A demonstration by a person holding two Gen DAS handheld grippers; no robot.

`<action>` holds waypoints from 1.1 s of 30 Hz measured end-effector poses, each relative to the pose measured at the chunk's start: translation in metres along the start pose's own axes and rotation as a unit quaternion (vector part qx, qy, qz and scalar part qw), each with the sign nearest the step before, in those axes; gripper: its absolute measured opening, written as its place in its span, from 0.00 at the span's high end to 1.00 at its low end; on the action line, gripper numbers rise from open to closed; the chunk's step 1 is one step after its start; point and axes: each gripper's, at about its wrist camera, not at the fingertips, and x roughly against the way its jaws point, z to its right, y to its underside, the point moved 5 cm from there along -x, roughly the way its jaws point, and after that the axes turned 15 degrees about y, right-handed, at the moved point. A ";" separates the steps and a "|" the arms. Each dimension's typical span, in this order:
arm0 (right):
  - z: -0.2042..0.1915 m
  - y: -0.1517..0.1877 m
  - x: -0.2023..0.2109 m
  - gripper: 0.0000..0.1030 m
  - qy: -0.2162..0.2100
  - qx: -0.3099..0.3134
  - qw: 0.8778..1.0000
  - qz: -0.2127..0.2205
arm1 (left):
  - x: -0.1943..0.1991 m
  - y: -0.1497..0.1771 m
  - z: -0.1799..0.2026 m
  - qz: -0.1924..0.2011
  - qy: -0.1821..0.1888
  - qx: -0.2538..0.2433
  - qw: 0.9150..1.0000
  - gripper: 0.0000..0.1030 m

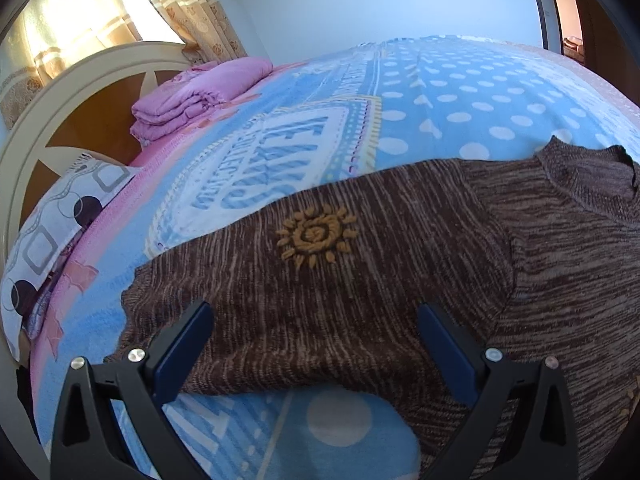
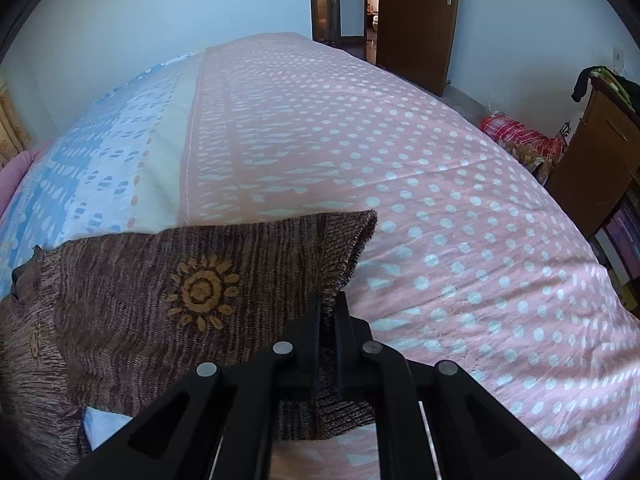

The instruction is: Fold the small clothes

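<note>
A small brown knitted sweater [image 1: 400, 264] with an orange sun motif lies spread on the bed, one sleeve stretched out to each side. My left gripper [image 1: 316, 320] hovers open over the left sleeve, its blue pads wide apart with the knit between them but untouched. In the right wrist view the other sleeve [image 2: 240, 280] reaches toward the pink side of the bedspread. My right gripper [image 2: 330, 300] is shut on that sleeve's cuff, the knit edge pinched between the black fingers.
The bed carries a blue and pink dotted bedspread [image 2: 440, 200]. A folded pink quilt [image 1: 192, 96] and a patterned pillow [image 1: 52, 232] lie by the white headboard [image 1: 68, 80]. A wooden cabinet [image 2: 592, 160], a red bundle [image 2: 516, 136] and an open door [image 2: 416, 20] stand past the bed.
</note>
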 end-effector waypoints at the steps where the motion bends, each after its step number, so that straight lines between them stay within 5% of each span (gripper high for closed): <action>1: -0.003 -0.004 0.005 0.95 -0.002 -0.001 1.000 0.005 | 0.000 0.001 0.000 0.001 0.002 0.001 1.000 0.00; 18: -0.118 -0.052 0.167 0.95 -0.054 0.088 0.989 0.102 | -0.002 0.003 -0.011 0.016 0.035 0.040 0.998 0.00; 26: -0.199 -0.031 0.224 0.95 -0.103 0.152 0.975 0.125 | 0.001 0.003 -0.014 0.027 0.041 0.054 0.997 0.00; 33: -0.287 0.009 0.232 0.96 -0.155 0.188 0.963 0.114 | 0.000 0.003 -0.015 0.027 0.044 0.058 0.997 0.00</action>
